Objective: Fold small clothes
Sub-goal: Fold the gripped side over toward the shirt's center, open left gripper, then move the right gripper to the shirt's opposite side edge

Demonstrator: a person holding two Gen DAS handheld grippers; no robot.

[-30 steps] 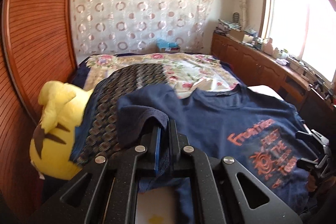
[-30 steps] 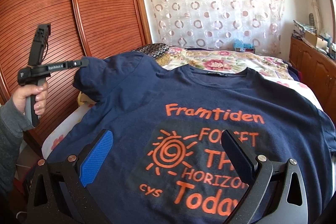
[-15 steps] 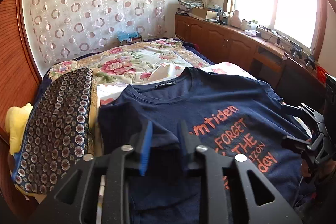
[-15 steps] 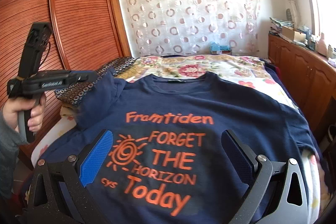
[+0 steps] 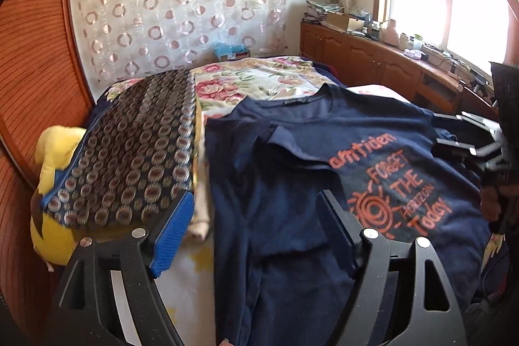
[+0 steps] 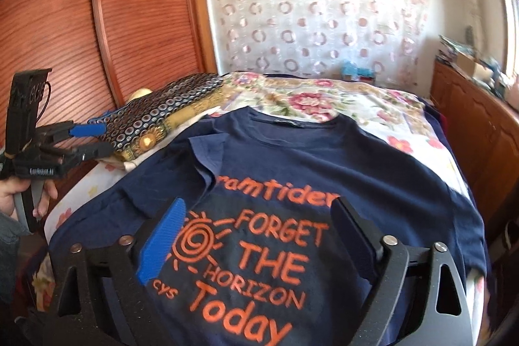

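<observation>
A navy T-shirt (image 5: 373,132) with orange lettering lies face up on the bed, also seen in the right wrist view (image 6: 324,158). Its left sleeve (image 5: 292,145) (image 6: 207,151) is folded inward over the chest and covers the first letter of the print. My left gripper (image 5: 256,200) hovers over the shirt's left side with its jaws opening and nothing between the pads. From the right wrist view it (image 6: 100,138) sits at the bed's left edge. My right gripper (image 6: 258,203) hangs above the print, wide apart but closing, and holds nothing. It (image 5: 436,130) shows at the shirt's right side.
A dark patterned cushion (image 5: 136,151) and a yellow plush toy (image 5: 55,151) lie left of the shirt. The floral bedspread (image 5: 259,80) stretches behind the collar. Wooden wardrobe doors (image 6: 129,21) stand on the left and a low cabinet (image 5: 389,64) runs under the window. A hand (image 6: 9,193) grips the left tool.
The left gripper carried the sleeve inward, let it go and opened wide; the sleeve now rests folded on the chest. The right gripper's jaws have narrowed a little.
</observation>
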